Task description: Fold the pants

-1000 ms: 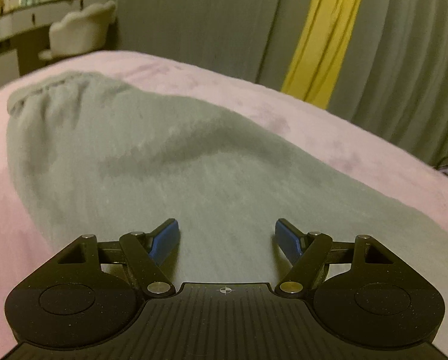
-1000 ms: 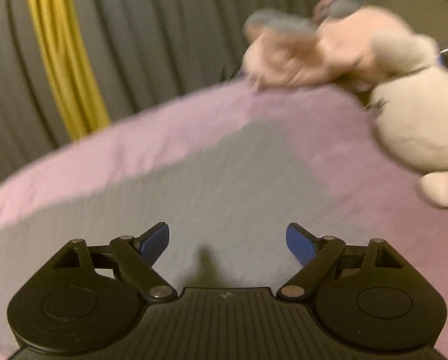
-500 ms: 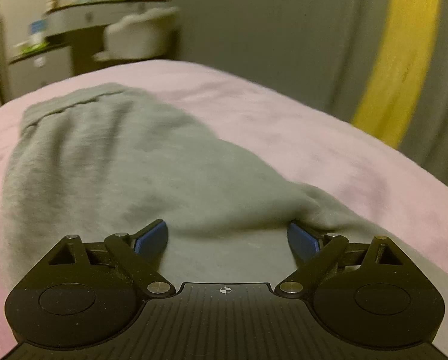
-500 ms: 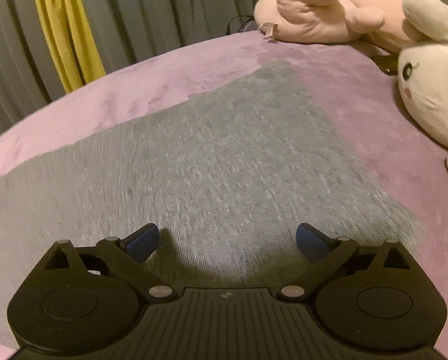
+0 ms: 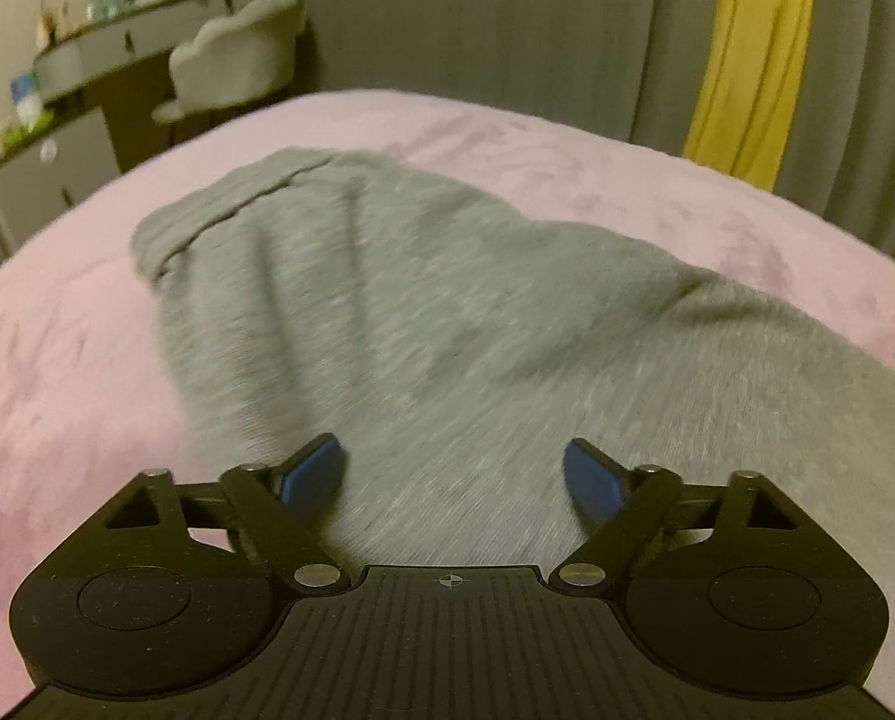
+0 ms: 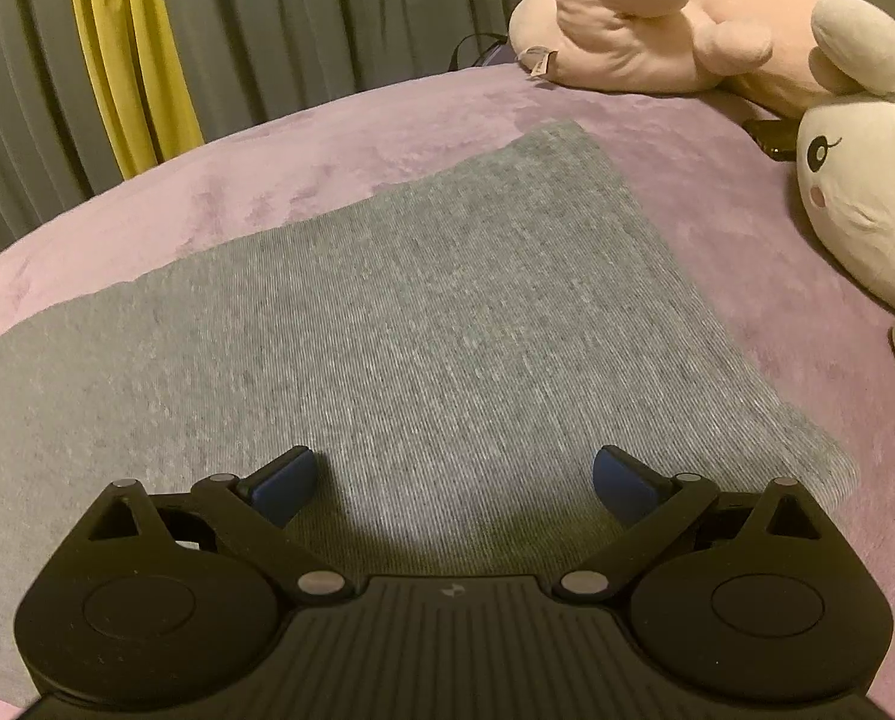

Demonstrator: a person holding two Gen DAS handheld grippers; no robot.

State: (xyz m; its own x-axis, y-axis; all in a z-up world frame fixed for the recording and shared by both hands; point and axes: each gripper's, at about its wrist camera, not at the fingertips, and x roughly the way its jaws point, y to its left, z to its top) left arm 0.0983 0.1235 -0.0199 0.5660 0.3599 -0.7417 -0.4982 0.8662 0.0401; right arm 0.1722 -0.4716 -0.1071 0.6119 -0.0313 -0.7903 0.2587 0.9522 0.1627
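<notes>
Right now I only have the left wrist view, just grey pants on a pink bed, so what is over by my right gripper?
Observer: The right gripper is open above a flat, smooth stretch of the grey pants, holding nothing.
Operator: Anything near that end that I could bump?
Observer: Yes, a white bunny plush lies on the pink bedspread just right of the pants' edge.
Operator: Only that one toy?
Observer: No, a pink plush lies farther back, beyond the pants' far corner.
Operator: And does the fabric look bunched there, as it does here?
Observer: No, that end lies flat, with straight edges meeting at a clean corner.
</notes>
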